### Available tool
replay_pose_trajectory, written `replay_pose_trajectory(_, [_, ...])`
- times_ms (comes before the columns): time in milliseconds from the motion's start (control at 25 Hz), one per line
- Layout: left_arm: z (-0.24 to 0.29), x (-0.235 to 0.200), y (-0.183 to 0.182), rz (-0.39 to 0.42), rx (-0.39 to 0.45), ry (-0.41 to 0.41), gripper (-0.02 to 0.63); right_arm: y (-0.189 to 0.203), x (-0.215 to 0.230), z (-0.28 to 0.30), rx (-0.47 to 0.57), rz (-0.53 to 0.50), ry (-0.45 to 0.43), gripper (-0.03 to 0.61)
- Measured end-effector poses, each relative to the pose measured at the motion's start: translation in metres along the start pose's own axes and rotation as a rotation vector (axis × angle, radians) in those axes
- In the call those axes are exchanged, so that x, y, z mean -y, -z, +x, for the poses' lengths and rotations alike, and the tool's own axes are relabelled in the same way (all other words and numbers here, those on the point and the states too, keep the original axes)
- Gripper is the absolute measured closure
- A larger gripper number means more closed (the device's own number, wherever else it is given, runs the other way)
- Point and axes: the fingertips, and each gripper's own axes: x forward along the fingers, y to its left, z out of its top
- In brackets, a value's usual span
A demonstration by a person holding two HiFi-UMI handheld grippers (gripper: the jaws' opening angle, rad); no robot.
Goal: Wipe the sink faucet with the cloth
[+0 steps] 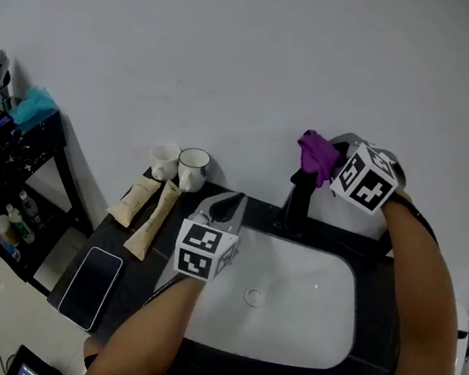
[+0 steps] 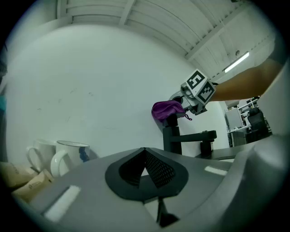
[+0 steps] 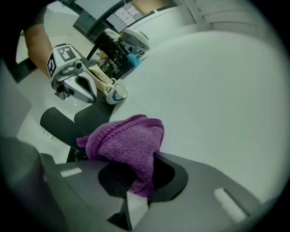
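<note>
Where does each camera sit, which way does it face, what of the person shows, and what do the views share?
Head view: on the head, steeply down at the white sink basin; left forearm, right forearm, left gripper, right gripper show.
Left gripper view: on the left gripper, along its shut empty jaws towards the black faucet; right forearm shows.
Right gripper view: on the right gripper, along jaws shut on the purple knitted cloth; left forearm shows.
Shared: all show the cloth.
</note>
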Motion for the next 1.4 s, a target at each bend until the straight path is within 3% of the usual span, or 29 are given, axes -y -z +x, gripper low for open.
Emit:
replay_pose_trajectory(360, [0.004,-0.001,0.003,-0.028,-0.007,0.008,0.597,-0.002,-0.006,0.006,0.026,-0.029,0.000,0.525])
replay_pose_trajectory(760, [0.004,0.001,0.004,-0.039,-0.015,0.022,0.597,-0.005,-0.010,0.005,0.033,-0.009,-0.073,0.534])
replay_pose_trajectory(1080, [0.004,0.001,0.006,-0.039,-0.032,0.024,0.597,-0.034,-0.031,-0.012,0.078,-0.153,-0.131,0.535])
replay_pose_trajectory(1400, [0.003,0.004,0.009,-0.025,-0.049,0.031,0.597,-0.046,-0.043,-0.023,0.114,-0.172,-0.148,0.535])
